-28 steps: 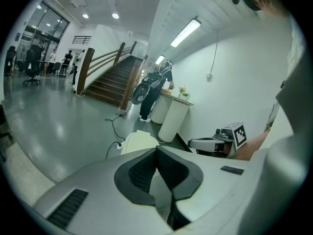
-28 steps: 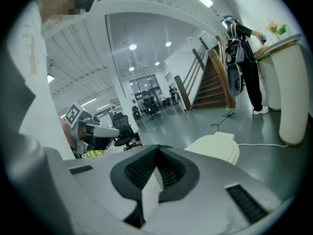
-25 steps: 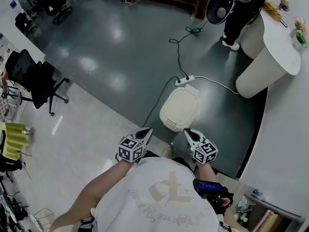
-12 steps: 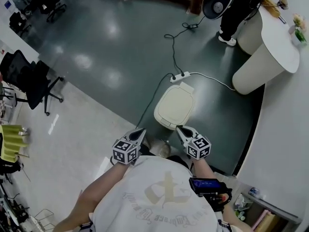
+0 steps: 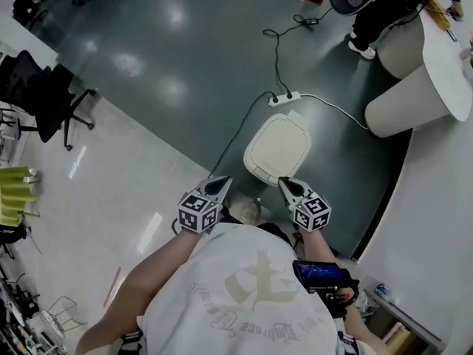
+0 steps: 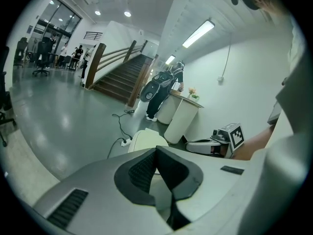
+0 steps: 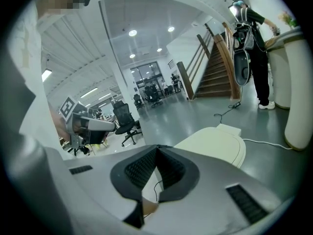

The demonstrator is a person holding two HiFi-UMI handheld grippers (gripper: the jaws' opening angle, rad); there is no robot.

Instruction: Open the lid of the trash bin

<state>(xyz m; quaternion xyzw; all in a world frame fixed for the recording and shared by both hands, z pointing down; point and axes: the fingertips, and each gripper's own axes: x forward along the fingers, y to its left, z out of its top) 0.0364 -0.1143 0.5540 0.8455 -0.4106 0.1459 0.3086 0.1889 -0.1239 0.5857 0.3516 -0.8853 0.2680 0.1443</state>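
Low in the near middle of the scene, the left gripper [image 5: 221, 183] points forward and down. Its two jaws are pressed together at the tips and hold nothing; in the left gripper view its dark ribbed pads [image 6: 143, 172] meet in a sharp point. Just to its right, the right gripper [image 5: 284, 184] is held the same way, jaws closed tip to tip and empty, its ribbed pads [image 7: 140, 168] coming together in the right gripper view. Each gripper carries a cube with square black-and-white markers, and the person's bare forearms lead back to a white T-shirt [image 5: 251, 294]. Just beyond and between the two gripper tips stands the trash bin [image 5: 277, 149], cream coloured with rounded corners. Its lid lies flat and shut, and neither gripper touches it. The bin sits on a glossy dark green floor [image 5: 185, 58]. Right behind it, on the far side, lies a white power strip [image 5: 284, 99], with a dark cable running away toward the far wall and a white cable trailing off to the right. Far right is a curved white counter [image 5: 414, 95], with a person in dark clothes [image 5: 377, 13] standing at its far end. At the far left, on a paler floor, stands a black office chair [image 5: 44, 98]. The left gripper view shows a wooden staircase [image 6: 120, 75] in the distance.
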